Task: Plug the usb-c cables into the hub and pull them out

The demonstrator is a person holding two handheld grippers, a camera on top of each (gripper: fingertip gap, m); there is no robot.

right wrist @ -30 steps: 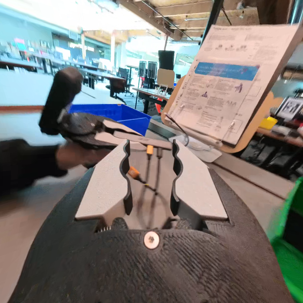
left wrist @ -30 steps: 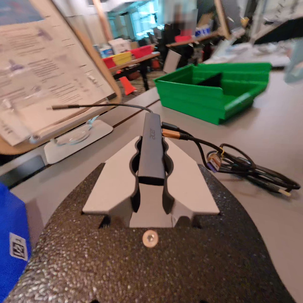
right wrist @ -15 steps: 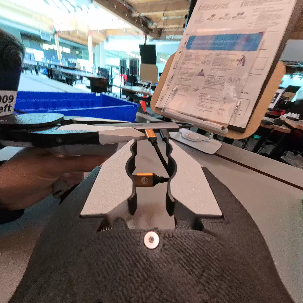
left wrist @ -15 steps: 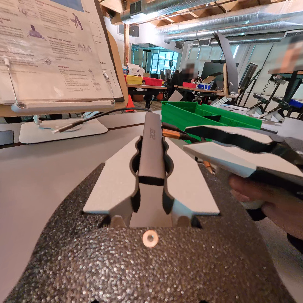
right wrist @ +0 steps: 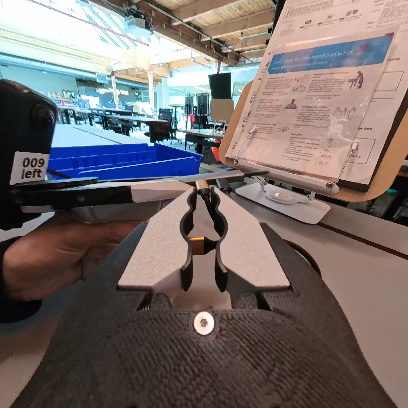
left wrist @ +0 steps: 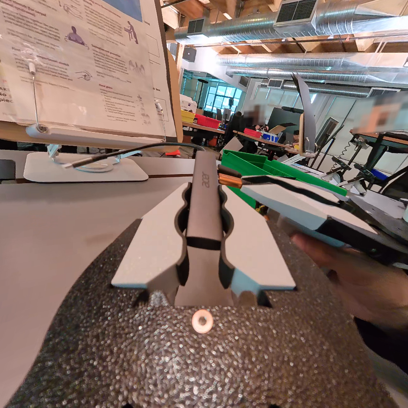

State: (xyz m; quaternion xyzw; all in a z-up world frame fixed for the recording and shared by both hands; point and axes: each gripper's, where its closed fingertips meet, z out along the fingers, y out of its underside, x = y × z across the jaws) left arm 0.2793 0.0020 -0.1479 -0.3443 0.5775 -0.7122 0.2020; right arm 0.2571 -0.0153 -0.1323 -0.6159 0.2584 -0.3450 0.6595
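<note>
Above the table (left wrist: 66, 220), left gripper (left wrist: 203, 194) clamps the hub (left wrist: 204, 205) level. Right gripper (right wrist: 203, 194) reaches in from the side, fingers narrowed around the copper plug's cable (right wrist: 207, 205) below the hub; actual contact can't be made out. 2 plugs sit in the hub; 1 loose plug (right wrist: 198, 245) lies behind.

Left claw (left wrist: 203, 194): two pale grey printed fingers (left wrist: 154, 238) with a flat top, black wavy inner pads, angular notched bases. They sit on a black rounded mount with a coarse pebbled, glittery texture. One light washer-head screw (left wrist: 202, 324) on the centreline.

Right claw (right wrist: 203, 194): same grey fingers (right wrist: 163, 240) and black scalloped pads. Its mount is black with a fine woven print pattern. A white hex-socket screw (right wrist: 203, 323) in the middle, and a spring coil shows at the left finger base.

Seen side-on, the left unit has a black camera housing (right wrist: 24, 141) with a white sticker.

Both hands wear dark sleeves (right wrist: 17, 309).
</note>
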